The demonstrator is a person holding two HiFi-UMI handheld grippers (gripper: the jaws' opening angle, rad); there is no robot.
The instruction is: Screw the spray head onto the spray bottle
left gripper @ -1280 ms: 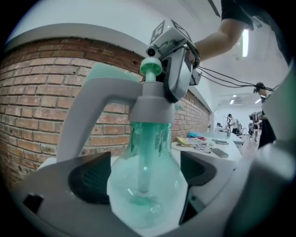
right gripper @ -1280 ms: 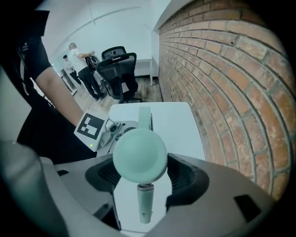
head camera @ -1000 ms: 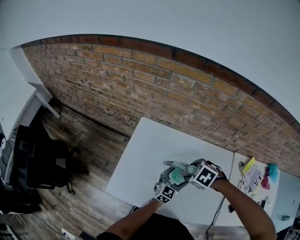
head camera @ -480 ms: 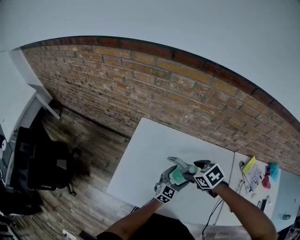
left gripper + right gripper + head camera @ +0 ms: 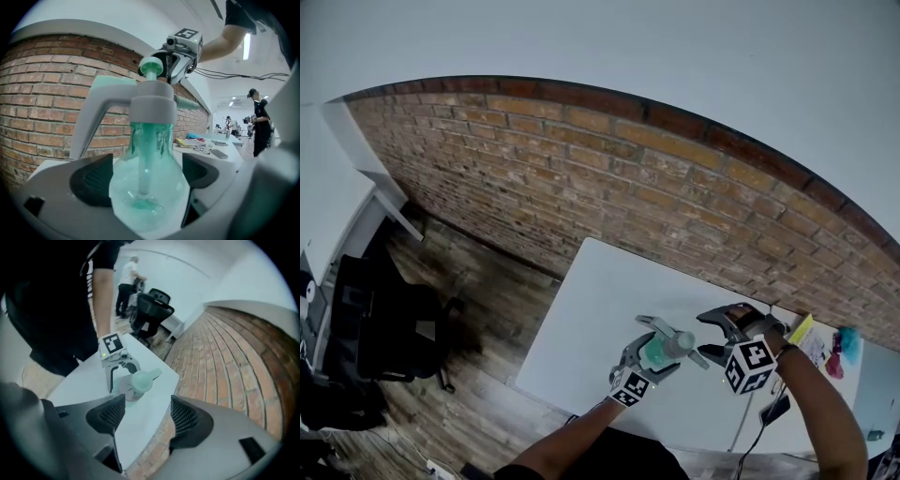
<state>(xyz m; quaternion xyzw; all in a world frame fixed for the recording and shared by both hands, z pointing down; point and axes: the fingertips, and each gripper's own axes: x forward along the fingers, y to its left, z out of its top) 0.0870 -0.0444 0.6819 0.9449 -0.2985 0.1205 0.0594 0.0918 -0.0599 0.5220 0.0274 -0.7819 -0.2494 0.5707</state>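
The translucent teal plastic spray bottle (image 5: 149, 206) stands upright above the white counter (image 5: 600, 309). Its bulb is clamped between the pads of the left gripper (image 5: 146, 174), which braces it against twisting. The grey and mint plastic spray head (image 5: 152, 101) sits on the neck, its dip tube reaching down inside; how tight the thread is I cannot tell. The right gripper (image 5: 149, 414) hangs well apart, jaws spread and empty, probably free for a fresh bite on the collar.
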